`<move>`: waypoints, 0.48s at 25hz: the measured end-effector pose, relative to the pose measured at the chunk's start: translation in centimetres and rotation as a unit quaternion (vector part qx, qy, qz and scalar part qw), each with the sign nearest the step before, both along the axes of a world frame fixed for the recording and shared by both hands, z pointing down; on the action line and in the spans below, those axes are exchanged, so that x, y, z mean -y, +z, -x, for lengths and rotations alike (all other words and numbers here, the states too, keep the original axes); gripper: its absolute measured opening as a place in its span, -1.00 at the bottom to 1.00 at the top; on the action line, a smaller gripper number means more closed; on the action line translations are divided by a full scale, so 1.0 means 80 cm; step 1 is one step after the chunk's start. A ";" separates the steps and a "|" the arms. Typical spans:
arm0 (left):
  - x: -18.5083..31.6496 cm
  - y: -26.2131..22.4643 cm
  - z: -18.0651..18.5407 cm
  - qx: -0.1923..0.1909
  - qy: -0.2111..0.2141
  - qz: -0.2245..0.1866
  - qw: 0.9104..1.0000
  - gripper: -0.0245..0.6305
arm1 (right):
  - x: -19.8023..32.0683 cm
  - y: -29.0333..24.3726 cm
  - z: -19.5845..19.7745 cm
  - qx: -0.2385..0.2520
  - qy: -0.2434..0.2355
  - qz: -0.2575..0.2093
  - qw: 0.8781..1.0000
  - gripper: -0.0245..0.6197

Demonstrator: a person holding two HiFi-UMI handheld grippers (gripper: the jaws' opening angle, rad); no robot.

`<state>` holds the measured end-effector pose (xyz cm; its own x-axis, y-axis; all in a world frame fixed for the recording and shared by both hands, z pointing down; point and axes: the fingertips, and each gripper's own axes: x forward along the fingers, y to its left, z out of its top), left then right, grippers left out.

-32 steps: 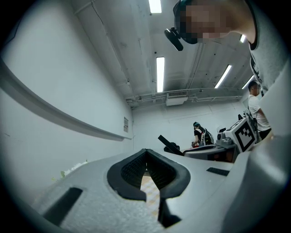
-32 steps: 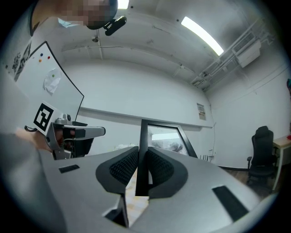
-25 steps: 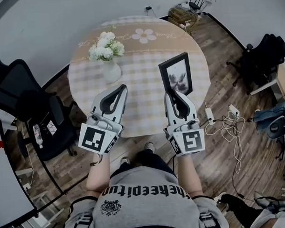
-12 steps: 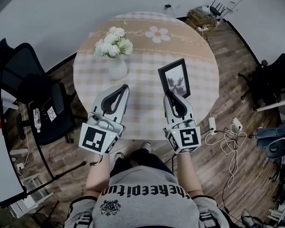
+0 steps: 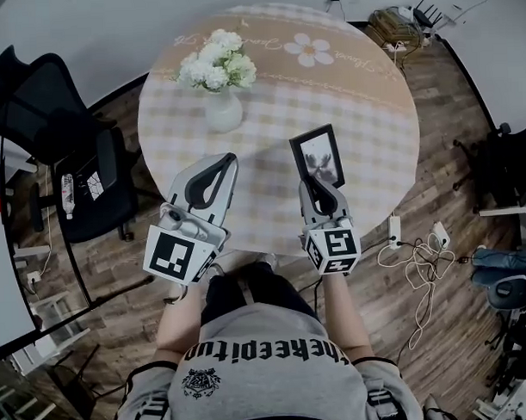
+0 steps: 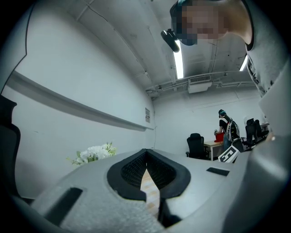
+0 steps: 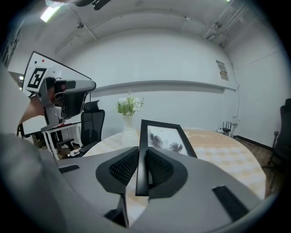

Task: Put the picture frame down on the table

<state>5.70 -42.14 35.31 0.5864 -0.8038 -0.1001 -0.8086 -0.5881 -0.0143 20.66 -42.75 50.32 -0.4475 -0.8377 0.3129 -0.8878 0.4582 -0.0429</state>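
Observation:
The picture frame [image 5: 317, 156] is black with a pale flower print and stands tilted over the near right part of the round table [image 5: 372, 132]. My right gripper [image 5: 317, 179] is shut on its lower edge. In the right gripper view the frame [image 7: 163, 135] rises from between the pads of the right gripper [image 7: 142, 164], which pinch its left border. Whether the frame touches the cloth is hidden. My left gripper [image 5: 223, 160] hovers over the near left of the table, shut and empty. In the left gripper view the left gripper [image 6: 146, 154] has its tips together.
A white vase of white flowers [image 5: 217, 70] stands at the table's far left, also seen as flowers [image 7: 128, 105]. A black office chair [image 5: 67, 160] is to the left. A power strip and cables [image 5: 410, 238] lie on the wooden floor to the right.
My right gripper has drawn the frame nearer and lower over the table, still holding it. The left gripper has hardly moved. The head view has shifted so that the table sits further right.

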 end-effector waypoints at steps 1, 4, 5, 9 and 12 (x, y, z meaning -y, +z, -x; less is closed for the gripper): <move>0.000 0.003 0.001 0.000 -0.004 0.003 1.000 -0.88 | 0.000 0.009 0.000 -0.001 -0.002 0.008 1.000 -0.71; -0.001 0.009 0.002 0.000 -0.014 0.011 1.000 -0.88 | -0.001 0.035 -0.002 -0.006 -0.007 0.032 0.999 -0.71; -0.002 0.011 0.002 0.000 -0.016 0.013 1.000 -0.88 | -0.001 0.043 -0.002 -0.008 -0.008 0.040 0.999 -0.71; -0.002 0.018 0.005 0.004 -0.028 0.020 0.999 -0.88 | -0.002 0.077 -0.003 -0.014 -0.017 0.070 0.997 -0.71; -0.004 0.023 0.009 0.006 -0.036 0.025 0.999 -0.88 | -0.004 0.096 -0.001 -0.021 -0.023 0.090 0.995 -0.71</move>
